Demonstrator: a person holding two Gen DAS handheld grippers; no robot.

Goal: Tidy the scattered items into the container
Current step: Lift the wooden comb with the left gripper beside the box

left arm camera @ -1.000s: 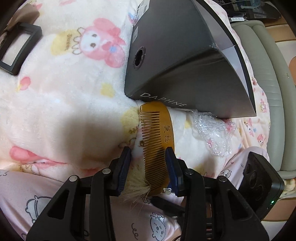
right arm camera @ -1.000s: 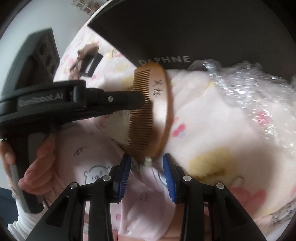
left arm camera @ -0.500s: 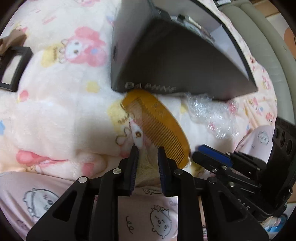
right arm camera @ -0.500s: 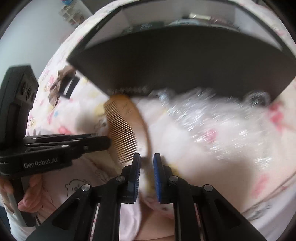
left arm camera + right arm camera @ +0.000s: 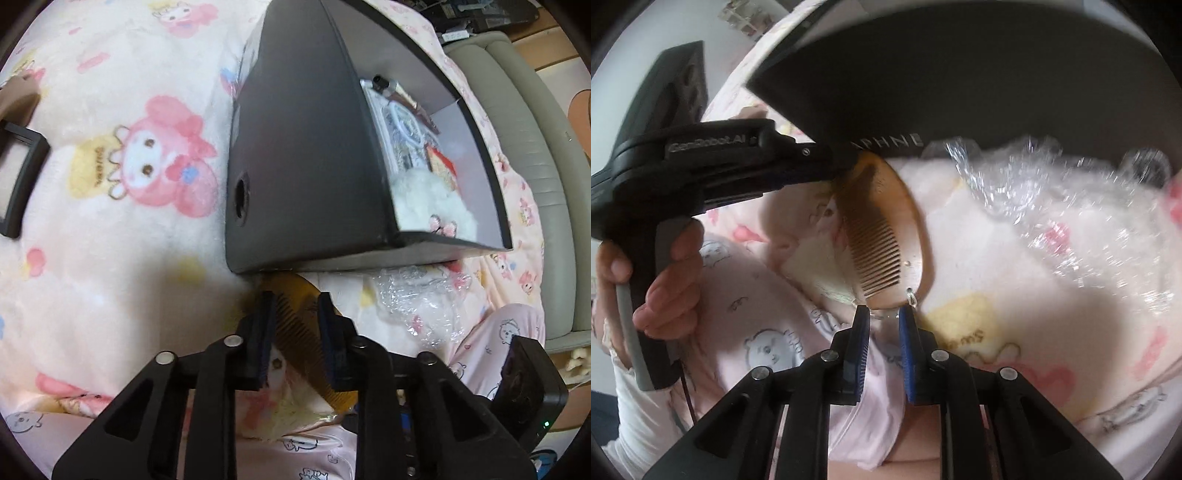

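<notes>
A fleecy cartoon-print blanket [image 5: 110,229] covers the bed, with a grey padded edge [image 5: 535,166] beyond the box [image 5: 303,147]. The dark box stands open, already holding small things. The comb [image 5: 886,221] lies just before the box's near wall, crinkled plastic [image 5: 421,306] beside it. The left tool [image 5: 293,325] grips the comb's box-side end; the right tool [image 5: 882,314] has pinched down on its other end. Left of the box the blanket lies open out to a black frame [image 5: 18,177].

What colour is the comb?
Amber-brown, translucent comb; shows best in the right wrist view.
</notes>
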